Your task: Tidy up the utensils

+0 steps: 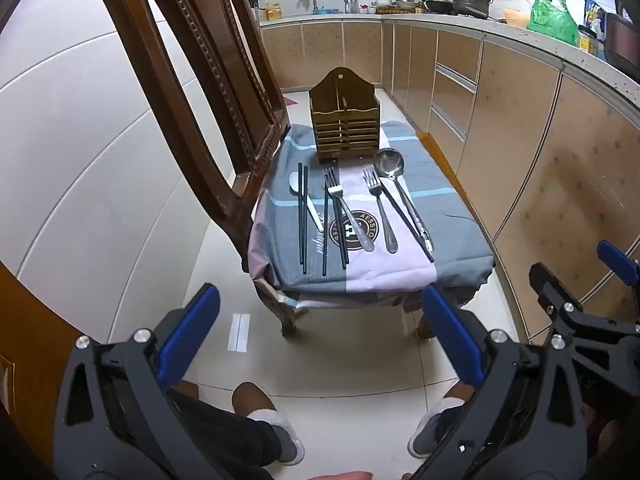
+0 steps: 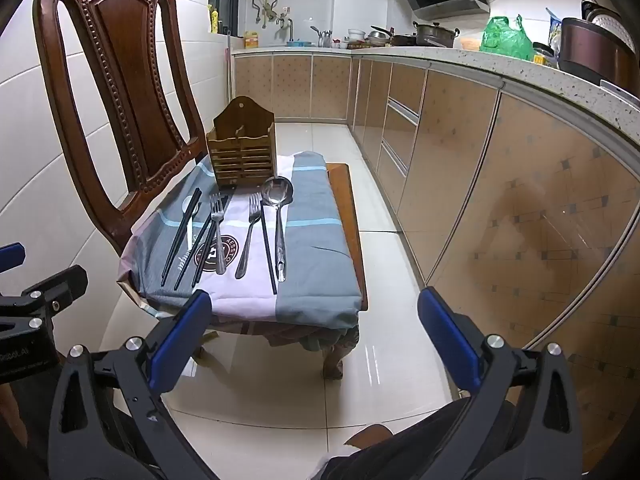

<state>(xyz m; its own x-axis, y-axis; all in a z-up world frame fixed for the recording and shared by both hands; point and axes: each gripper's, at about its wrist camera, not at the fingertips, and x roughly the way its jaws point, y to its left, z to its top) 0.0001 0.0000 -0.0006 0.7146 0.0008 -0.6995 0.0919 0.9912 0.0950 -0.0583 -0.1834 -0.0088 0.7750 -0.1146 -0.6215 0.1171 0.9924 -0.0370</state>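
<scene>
Both hand-held grippers, left point(image 1: 320, 344) and right point(image 2: 316, 340), are hanging wide open and empty at lower frame. Mid-frame, steel forks point(image 1: 378, 204), ladle point(image 1: 394, 180) and chopsticks point(image 1: 303, 220) are lying on the cloth point(image 1: 448, 216) before the wooden caddy point(image 1: 344, 120); likely stiff, light, slippery: grasp mid-handle.

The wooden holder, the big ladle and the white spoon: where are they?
Wooden holder point(image 1: 343, 120), left wrist view, slatted front.
Big ladle point(image 1: 388, 163), left wrist view, bowl.
White spoon point(image 1: 294, 182), left wrist view, bowl.

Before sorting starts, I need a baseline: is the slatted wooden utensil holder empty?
Apparently empty: nothing protrudes above the slatted wooden utensil holder; its inside is hidden.
</scene>
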